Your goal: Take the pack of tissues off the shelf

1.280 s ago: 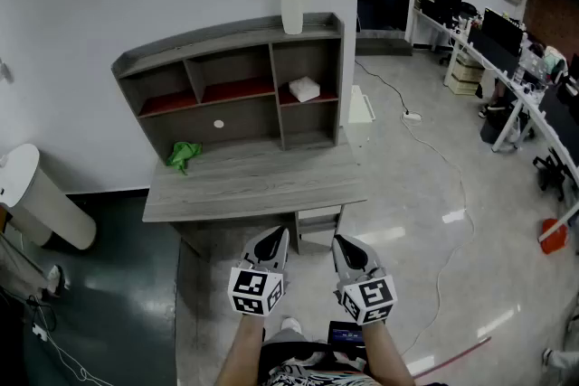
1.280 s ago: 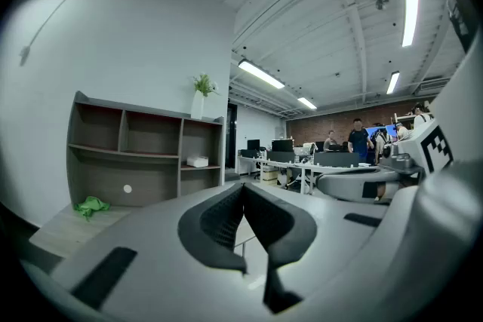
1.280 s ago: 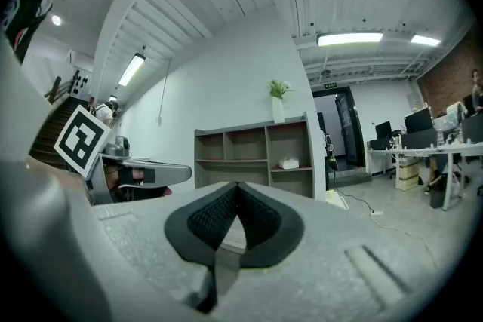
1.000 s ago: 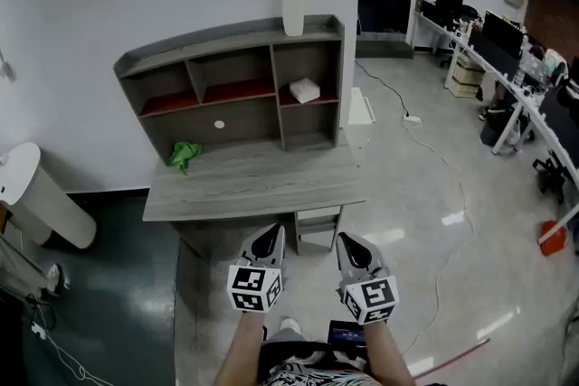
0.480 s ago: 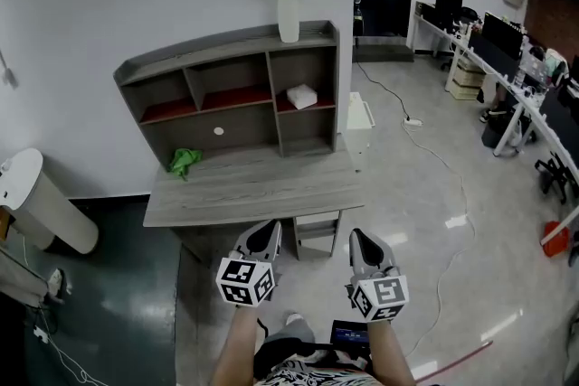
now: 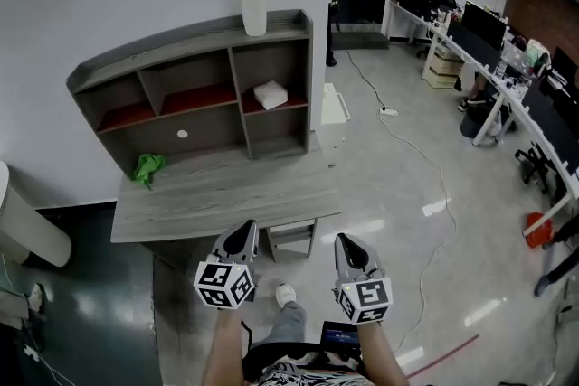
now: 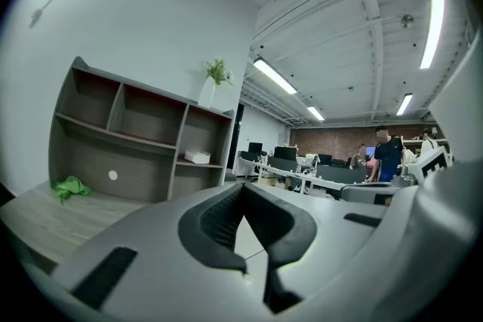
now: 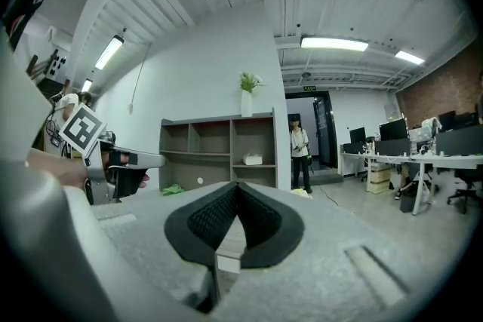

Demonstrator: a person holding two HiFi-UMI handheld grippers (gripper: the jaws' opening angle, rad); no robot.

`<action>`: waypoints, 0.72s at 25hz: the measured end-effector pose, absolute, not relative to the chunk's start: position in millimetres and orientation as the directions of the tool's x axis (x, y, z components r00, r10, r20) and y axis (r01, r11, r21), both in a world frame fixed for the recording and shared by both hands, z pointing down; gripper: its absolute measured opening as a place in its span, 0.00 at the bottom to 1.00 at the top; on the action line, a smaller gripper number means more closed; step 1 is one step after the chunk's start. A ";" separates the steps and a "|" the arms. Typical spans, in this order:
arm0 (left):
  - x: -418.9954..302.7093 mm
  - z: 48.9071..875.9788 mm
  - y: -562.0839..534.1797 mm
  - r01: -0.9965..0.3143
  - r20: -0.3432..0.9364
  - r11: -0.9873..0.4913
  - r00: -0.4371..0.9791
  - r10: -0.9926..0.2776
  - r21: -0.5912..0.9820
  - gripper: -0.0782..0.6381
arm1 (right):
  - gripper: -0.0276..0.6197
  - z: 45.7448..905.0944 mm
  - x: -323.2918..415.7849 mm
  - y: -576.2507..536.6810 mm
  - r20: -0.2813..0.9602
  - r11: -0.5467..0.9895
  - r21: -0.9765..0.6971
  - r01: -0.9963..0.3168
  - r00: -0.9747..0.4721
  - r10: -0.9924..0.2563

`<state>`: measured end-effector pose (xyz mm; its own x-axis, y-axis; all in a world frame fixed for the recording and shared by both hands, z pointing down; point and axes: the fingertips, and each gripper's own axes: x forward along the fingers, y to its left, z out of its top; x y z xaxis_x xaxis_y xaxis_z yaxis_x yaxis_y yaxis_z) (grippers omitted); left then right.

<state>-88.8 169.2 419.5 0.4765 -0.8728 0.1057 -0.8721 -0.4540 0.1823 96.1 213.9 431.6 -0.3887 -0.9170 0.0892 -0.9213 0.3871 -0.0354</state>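
Observation:
The white pack of tissues (image 6: 270, 94) lies in the upper right compartment of the grey shelf unit (image 6: 118, 72), which stands on a grey desk (image 6: 226, 194). The pack also shows small in the left gripper view (image 7: 198, 157) and in the right gripper view (image 8: 253, 159). My left gripper (image 6: 245, 230) and right gripper (image 6: 346, 242) hang side by side in front of the desk's near edge, well short of the shelf. Both are shut with nothing between the jaws, which meet tip to tip (image 7: 243, 185) (image 8: 236, 185).
A white vase with a plant (image 6: 253, 3) stands on the shelf's top. A green cloth (image 6: 147, 165) lies on the desk at the left. A white round bin (image 6: 27, 235) is at far left, office desks (image 6: 507, 95) and a floor cable (image 6: 434, 172) at right. A person (image 8: 299, 154) stands by the doorway.
The head view has swung, so shelf and desk sit further left in the picture. Both grippers have drifted left and a little apart. Their jaws stay shut.

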 end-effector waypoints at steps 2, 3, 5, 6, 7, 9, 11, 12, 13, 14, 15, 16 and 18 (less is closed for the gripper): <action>-90.4 422.2 142.6 -0.871 0.101 -0.448 0.473 -0.875 0.201 0.12 | 0.05 435.2 98.7 187.6 0.101 0.385 -0.033 -0.922 -0.386 -0.917; -90.6 422.1 127.9 -0.870 0.097 -0.448 0.474 -0.875 0.208 0.12 | 0.05 435.9 99.4 173.0 0.106 0.384 -0.033 -0.923 -0.386 -0.917; -89.6 421.0 95.8 -0.864 0.087 -0.452 0.479 -0.874 0.221 0.12 | 0.05 436.0 98.8 142.0 0.116 0.387 -0.028 -0.922 -0.388 -0.915; -89.3 420.2 78.2 -0.861 0.085 -0.454 0.482 -0.872 0.227 0.12 | 0.05 435.5 97.3 125.6 0.119 0.390 -0.026 -0.920 -0.390 -0.913; -89.1 419.0 59.7 -0.858 0.085 -0.458 0.487 -0.869 0.231 0.12 | 0.05 434.5 94.9 108.5 0.120 0.393 -0.026 -0.919 -0.393 -0.912; -86.4 417.3 24.2 -0.853 0.095 -0.471 0.500 -0.861 0.224 0.12 | 0.05 432.4 91.3 74.6 0.120 0.395 -0.033 -0.918 -0.396 -0.910; -82.0 416.3 -6.3 -0.851 0.110 -0.484 0.511 -0.852 0.205 0.12 | 0.05 431.9 90.5 44.2 0.124 0.391 -0.040 -0.919 -0.393 -0.911; -80.4 414.8 -20.7 -0.849 0.113 -0.490 0.516 -0.849 0.197 0.12 | 0.05 431.5 90.2 30.0 0.126 0.389 -0.042 -0.920 -0.391 -0.912; -79.4 412.8 -34.9 -0.848 0.112 -0.495 0.520 -0.847 0.191 0.12 | 0.05 430.9 89.7 16.1 0.127 0.387 -0.044 -0.921 -0.389 -0.913; -79.0 411.1 -48.9 -0.845 0.110 -0.500 0.524 -0.844 0.187 0.12 | 0.05 430.4 88.8 2.5 0.125 0.384 -0.050 -0.922 -0.387 -0.913; -79.0 409.9 -62.5 -0.843 0.108 -0.505 0.529 -0.842 0.187 0.12 | 0.05 430.2 87.5 -10.8 0.124 0.382 -0.058 -0.922 -0.386 -0.914; -79.2 409.2 -75.1 -0.840 0.107 -0.509 0.533 -0.839 0.189 0.12 | 0.05 430.0 85.9 -23.4 0.123 0.380 -0.065 -0.923 -0.386 -0.914; -80.1 407.5 -96.4 -0.834 0.104 -0.518 0.541 -0.834 0.190 0.12 | 0.05 429.0 81.3 -45.3 0.122 0.379 -0.067 -0.923 -0.385 -0.915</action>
<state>-80.1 -96.4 407.5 0.5413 -0.8344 0.1038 -0.8342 -0.5175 0.1905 81.3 -45.3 429.0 -0.3848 -0.9150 0.1216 -0.9229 0.3792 -0.0670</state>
